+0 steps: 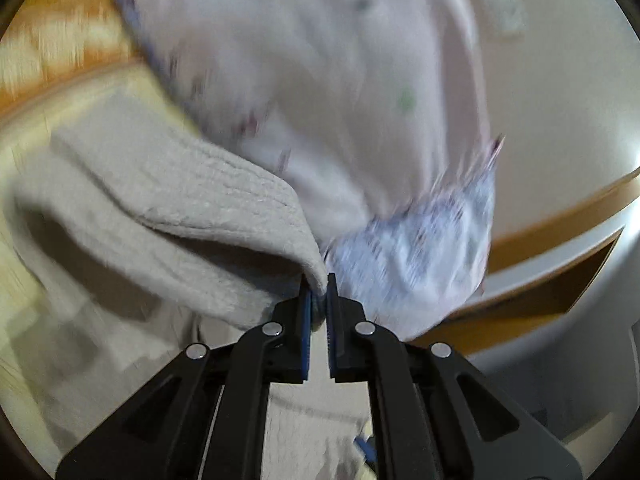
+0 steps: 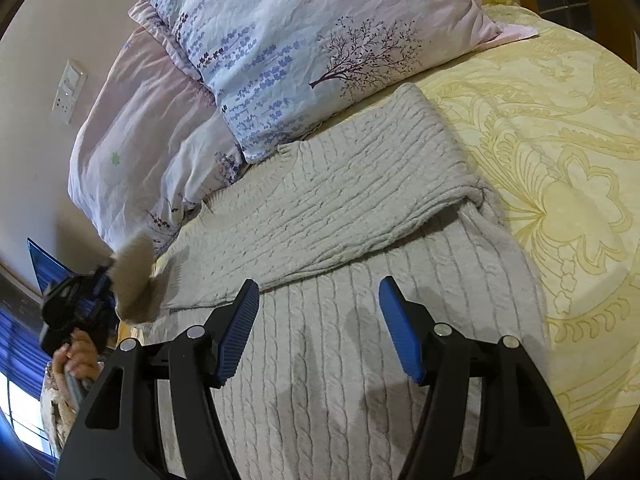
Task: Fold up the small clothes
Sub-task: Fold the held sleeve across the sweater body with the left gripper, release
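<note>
A grey cable-knit sweater (image 2: 332,216) lies on the bed, one sleeve folded across its body. My left gripper (image 1: 320,292) is shut on the sweater's edge (image 1: 224,216) and holds it lifted; that view is blurred. In the right wrist view the left gripper (image 2: 100,280) shows at the far left, with a bunch of grey knit (image 2: 136,276) in its jaws. My right gripper (image 2: 316,292) is open and empty, just above the sweater's lower part.
Two floral pillows (image 2: 280,52) (image 2: 144,128) lie against the sweater's far edge. A yellow patterned bedspread (image 2: 560,168) covers the bed to the right. A wall with a switch plate (image 2: 69,91) stands behind the pillows. A wooden bed frame (image 1: 560,216) shows in the left view.
</note>
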Tool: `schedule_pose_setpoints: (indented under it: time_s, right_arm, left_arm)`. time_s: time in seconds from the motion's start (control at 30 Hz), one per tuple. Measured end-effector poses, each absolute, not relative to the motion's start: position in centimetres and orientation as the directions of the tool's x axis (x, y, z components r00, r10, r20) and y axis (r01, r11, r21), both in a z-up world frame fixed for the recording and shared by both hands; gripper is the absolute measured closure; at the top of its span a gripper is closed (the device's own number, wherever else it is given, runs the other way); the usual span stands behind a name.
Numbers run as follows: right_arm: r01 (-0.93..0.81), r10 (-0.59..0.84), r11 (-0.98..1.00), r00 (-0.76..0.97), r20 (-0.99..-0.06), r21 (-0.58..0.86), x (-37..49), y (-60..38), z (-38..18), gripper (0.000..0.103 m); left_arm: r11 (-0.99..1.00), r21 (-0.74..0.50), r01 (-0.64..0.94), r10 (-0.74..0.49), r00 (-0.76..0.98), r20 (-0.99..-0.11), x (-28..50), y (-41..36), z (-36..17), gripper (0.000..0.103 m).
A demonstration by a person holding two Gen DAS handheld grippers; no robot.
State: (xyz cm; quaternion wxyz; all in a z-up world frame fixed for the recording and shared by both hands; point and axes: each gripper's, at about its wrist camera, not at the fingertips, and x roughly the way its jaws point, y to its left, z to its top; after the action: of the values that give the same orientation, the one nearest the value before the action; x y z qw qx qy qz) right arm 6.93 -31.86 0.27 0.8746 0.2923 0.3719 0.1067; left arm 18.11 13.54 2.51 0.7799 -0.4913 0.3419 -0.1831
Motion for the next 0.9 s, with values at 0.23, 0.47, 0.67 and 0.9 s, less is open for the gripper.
schedule_pose_setpoints:
  time_s: [0.23, 0.47, 0.67, 0.9]
  right_arm:
    - [0.034, 0.41, 0.805, 0.689, -0.598, 0.592, 7.1, -31.9, -0.2, 0.039]
    - [0.036, 0.412, 0.802, 0.689, -0.596, 0.596, 7.3, -32.1, -0.5, 0.039]
    - [0.04, 0.406, 0.802, 0.695, -0.593, 0.596, 7.2, -32.4, -0.2, 0.039]
    - [0.025, 0.407, 0.808, 0.7, -0.587, 0.589, 7.0, -32.3, 0.2, 0.039]
  left_arm:
    - [0.446, -0.885, -0.136, -0.673, 0.601, -0.431, 18.8, 10.9, -1.6, 0.095]
    - [0.396, -0.898, -0.191, -0.676, 0.602, -0.426, 18.0, 12.5, -2.5, 0.074]
    - [0.351, -0.903, -0.248, -0.629, 0.652, -0.423, 18.2, 14.6, -2.9, 0.074]
    - [0.333, -0.901, -0.279, -0.586, 0.687, -0.43, 19.2, 15.5, -2.6, 0.091]
